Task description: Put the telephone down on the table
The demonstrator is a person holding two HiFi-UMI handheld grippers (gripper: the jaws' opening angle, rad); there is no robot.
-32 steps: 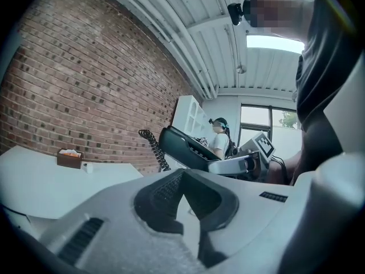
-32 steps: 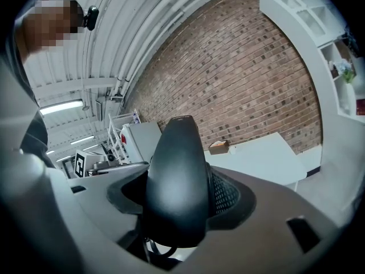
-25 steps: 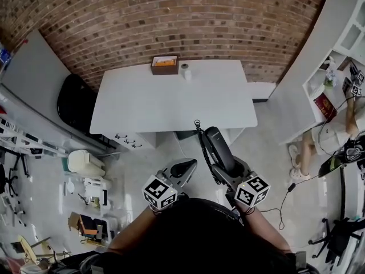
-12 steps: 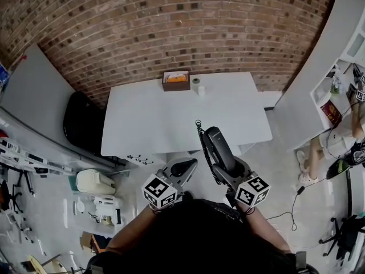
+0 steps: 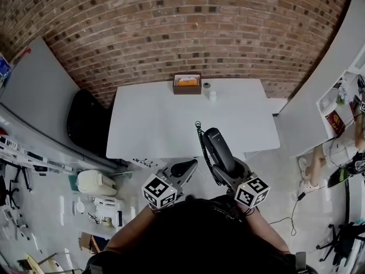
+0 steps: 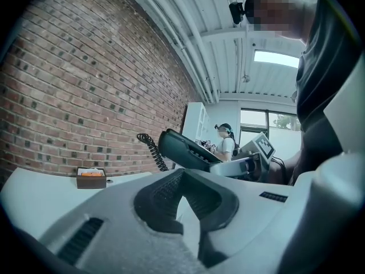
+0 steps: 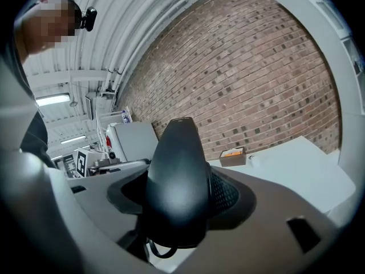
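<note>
A black telephone handset (image 5: 218, 150) with a coiled cord (image 5: 202, 147) is held in the air in front of the white table (image 5: 154, 124), over its near edge. My right gripper (image 5: 227, 165) is shut on the telephone (image 7: 177, 181), whose rounded end points up between the jaws. My left gripper (image 5: 181, 168) hovers to the left of the phone with its jaws closed together and nothing in them. In the left gripper view the telephone (image 6: 182, 151) shows beyond my left gripper (image 6: 185, 201).
A brown box with orange contents (image 5: 187, 83) and two small white items (image 5: 212, 95) sit at the table's far edge by the brick wall (image 5: 182, 33). A black chair (image 5: 85, 124) stands left of the table. A white partition (image 5: 319, 96) and a person (image 5: 319, 158) are at the right.
The table has come nearer and slid right in the head view as the person moved toward it. Both grippers keep the same pose, phone still held.
</note>
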